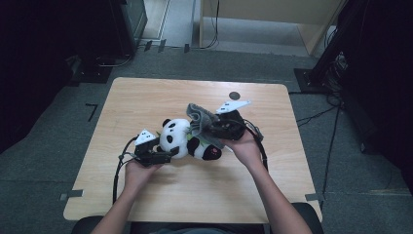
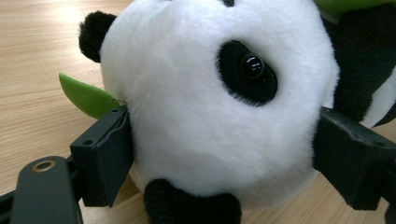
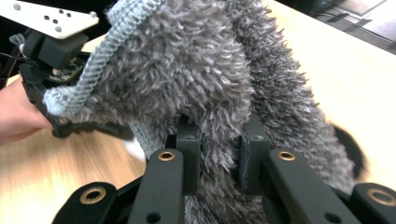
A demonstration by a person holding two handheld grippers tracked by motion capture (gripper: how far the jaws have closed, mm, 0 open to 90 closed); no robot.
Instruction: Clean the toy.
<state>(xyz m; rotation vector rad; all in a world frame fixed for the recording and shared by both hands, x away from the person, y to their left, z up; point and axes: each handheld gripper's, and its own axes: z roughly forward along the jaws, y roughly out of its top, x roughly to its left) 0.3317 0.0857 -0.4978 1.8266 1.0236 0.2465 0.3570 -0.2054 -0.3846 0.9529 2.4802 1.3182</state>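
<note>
On the wooden table, we find the left gripper clamping the panda's head and the right gripper pinching the grey cloth raised above it; wiping appears pending.

High view: dim, even overhead light, dark edges, soft shadows on table. Right gripper view: motion blur on grey cloth.

your left tongs are black with a white plate on top, and so are your right tongs. the panda toy you grip is white with black ears, black eye patches and black limbs, a green leaf at its side, and a pink spot on one foot. the cloth is fuzzy grey with a lighter blue-grey stitched edge. the counter is pale wood grain.
</note>
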